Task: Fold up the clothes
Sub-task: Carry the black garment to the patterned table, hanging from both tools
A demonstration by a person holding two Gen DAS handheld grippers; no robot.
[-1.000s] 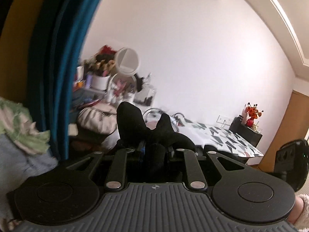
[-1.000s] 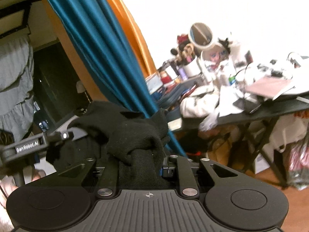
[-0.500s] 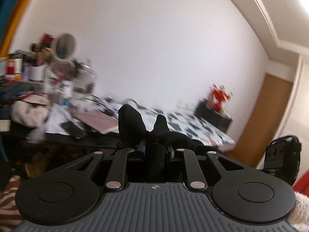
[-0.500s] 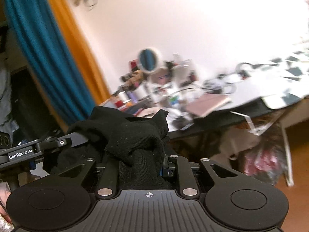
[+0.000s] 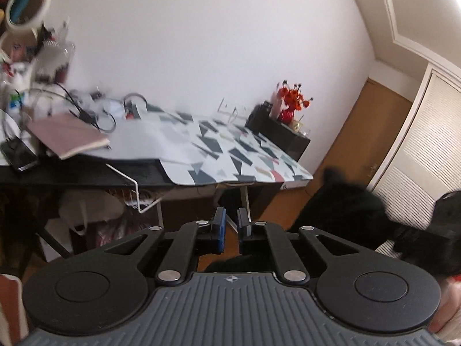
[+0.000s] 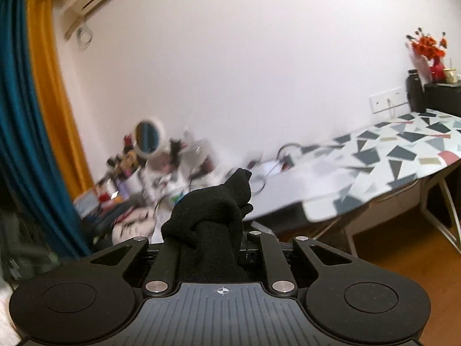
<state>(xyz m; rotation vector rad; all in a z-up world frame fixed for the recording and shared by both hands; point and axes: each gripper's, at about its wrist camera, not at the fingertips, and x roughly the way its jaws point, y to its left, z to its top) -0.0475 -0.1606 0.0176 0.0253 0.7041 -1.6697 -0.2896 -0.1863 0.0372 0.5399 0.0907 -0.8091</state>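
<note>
Hand-held gripper, right [image 6: 211, 230]: clamped on a bunched black garment [image 6: 213, 210], whose knot of cloth is gathered between the fingers and stands up above them.
Hand-held gripper, left [image 5: 230, 227]: nothing is held; the blue-padded fingers [image 5: 220, 225] are set to a narrow gap with only floor seen through it.
Black garment, place: carried in the air, short of the worktop [image 5: 259, 173] and not touching it; in the left wrist view a dark mass of the same cloth [image 5: 345, 216] is seen to the right of the worktop's near corner, blurred at its edges.
Worktop: a patterned mat is spread over its right part and lies bare; the part left of the mat is crowded with a notebook [image 5: 67, 137], cables and a round mirror [image 5: 26, 4].
Red flowers [image 5: 292, 103]: at the worktop's far right end, against the wall.
Step in hand: judged to be the carrying of the garment toward the worktop, before any fold.
Next move: the garment would need to be brought over the mat and lowered; a free edge would need to be taken by the left hand-held gripper so that the cloth can be spread flat.
</note>
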